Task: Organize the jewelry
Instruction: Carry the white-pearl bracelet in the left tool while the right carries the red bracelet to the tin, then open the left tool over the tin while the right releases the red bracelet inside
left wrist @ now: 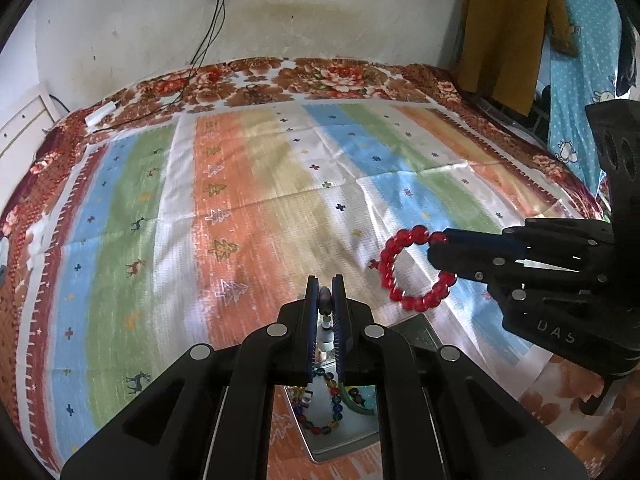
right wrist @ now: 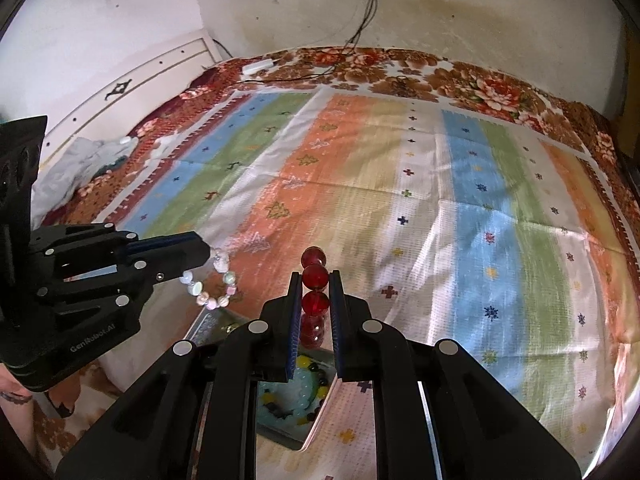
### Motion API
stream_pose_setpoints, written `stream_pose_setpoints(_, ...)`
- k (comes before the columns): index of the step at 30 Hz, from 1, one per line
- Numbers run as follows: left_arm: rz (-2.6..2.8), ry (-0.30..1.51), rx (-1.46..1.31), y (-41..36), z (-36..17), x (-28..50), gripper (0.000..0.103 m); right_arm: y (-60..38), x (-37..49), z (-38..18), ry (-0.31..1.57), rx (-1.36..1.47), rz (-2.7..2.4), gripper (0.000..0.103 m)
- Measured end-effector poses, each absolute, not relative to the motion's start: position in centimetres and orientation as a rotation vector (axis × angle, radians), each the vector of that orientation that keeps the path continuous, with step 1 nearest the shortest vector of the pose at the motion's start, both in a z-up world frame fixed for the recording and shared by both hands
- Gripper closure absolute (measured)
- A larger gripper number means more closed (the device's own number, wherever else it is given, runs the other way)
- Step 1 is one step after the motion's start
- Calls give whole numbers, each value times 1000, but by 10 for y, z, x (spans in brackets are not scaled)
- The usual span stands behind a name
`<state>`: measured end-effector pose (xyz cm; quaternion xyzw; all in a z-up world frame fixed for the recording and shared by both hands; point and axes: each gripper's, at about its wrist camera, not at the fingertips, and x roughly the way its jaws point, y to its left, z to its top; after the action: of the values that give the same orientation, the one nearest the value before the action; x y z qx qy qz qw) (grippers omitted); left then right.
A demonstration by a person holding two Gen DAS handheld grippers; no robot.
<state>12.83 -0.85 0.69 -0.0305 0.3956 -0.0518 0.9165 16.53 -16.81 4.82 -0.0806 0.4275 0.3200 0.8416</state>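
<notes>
Item one: a bracelet of round translucent red beads (left wrist: 416,268), which we hold clamped in the right gripper (right wrist: 316,292); its loop hangs free above the striped, tree-patterned bedcloth (left wrist: 224,184).

Item two: a bracelet of pale pearly white and pink beads (right wrist: 218,282), pinched tight in our left gripper (left wrist: 325,300), also clear of the cloth.

Item three: a shallow metal tray (left wrist: 340,446) beneath both grippers, containing a bracelet of mixed coloured glass beads (left wrist: 322,404) and a pale green bangle (right wrist: 292,392).

Handling, in our judgement: we should carry each loop level and slowly to stop it swinging, lower it until the beads rest on their place, then part the jaws, one hand at a time.
</notes>
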Motion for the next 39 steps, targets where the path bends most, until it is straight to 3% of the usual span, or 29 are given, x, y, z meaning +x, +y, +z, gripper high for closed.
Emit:
stream_pose_setpoints(37, -113, 826, -57, -22, -5, 94, 96, -178, 119, 27, 980, -171, 755, 89)
stream_pose_setpoints(39, -109, 833, -56, -21, -7, 94, 95, -180, 121, 26, 986, -158, 756, 83)
